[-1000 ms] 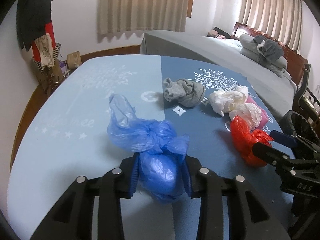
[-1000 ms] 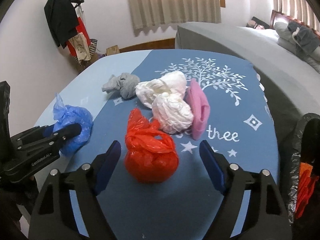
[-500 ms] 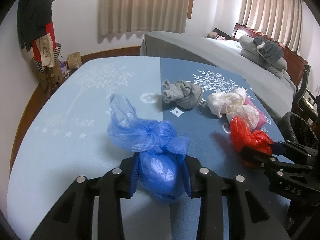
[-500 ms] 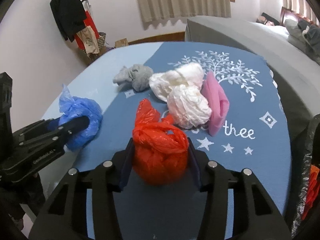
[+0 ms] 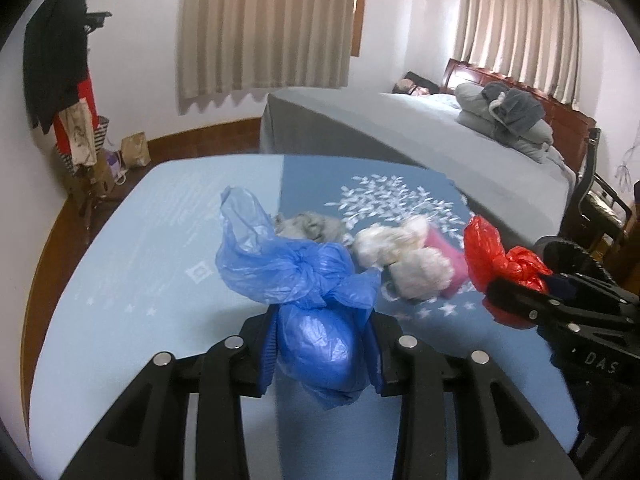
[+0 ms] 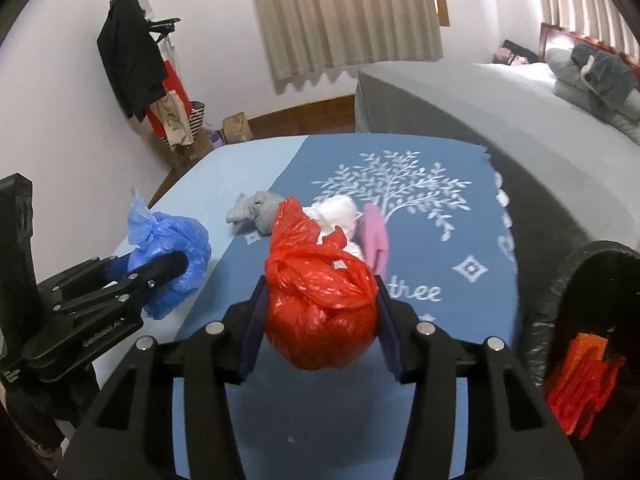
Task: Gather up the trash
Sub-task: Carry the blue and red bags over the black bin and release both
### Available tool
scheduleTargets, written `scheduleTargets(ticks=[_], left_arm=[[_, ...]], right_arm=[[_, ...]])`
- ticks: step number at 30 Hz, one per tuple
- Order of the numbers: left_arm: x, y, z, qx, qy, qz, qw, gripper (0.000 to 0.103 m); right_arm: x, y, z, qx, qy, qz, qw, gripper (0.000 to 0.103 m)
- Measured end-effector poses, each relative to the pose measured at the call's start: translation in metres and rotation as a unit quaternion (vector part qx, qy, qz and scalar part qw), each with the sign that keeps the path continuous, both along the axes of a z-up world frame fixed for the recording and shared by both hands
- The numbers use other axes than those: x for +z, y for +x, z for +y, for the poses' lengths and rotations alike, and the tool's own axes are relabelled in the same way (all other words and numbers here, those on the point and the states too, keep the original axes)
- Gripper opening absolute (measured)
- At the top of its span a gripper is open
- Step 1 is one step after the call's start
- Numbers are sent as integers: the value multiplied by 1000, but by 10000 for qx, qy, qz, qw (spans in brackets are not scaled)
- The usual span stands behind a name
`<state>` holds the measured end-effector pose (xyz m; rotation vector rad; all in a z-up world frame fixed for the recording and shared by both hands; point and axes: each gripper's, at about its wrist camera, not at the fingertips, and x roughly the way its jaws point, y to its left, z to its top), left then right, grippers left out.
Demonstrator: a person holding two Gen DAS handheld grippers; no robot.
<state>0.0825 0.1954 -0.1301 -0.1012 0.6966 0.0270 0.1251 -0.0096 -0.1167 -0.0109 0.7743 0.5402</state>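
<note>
Trash is in both of your grippers: the left gripper (image 5: 322,350) is clamped on the knotted blue bag (image 5: 308,308), and the right gripper (image 6: 320,330) is clamped on the knotted red bag (image 6: 320,300), each bag squeezed between the pads and seemingly lifted off the cloth. You look to be at the carrying step, so the next move calls for bringing both bags across to the black bin (image 6: 592,280) at your right edge, which already shows something orange inside, and letting go over its mouth without the loose plastic tails catching. On the blue tablecloth (image 6: 440,320) with its white tree print, a grey sock (image 6: 256,210), white crumpled wads (image 5: 404,256) and a pink piece (image 6: 376,240) lie close together, yet to be collected. Beyond stand a grey bed (image 5: 400,136), beige curtains (image 5: 268,24) and a coat rack (image 6: 132,64).
</note>
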Motion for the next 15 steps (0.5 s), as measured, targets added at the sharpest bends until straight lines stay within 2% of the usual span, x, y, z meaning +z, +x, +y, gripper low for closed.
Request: scheduleTargets(ticks=[15], left_arm=[[36, -3, -56, -433, -83, -307, 9986, 36]], right_arm=[[37, -17, -57, -402, 184, -402, 9982, 48]])
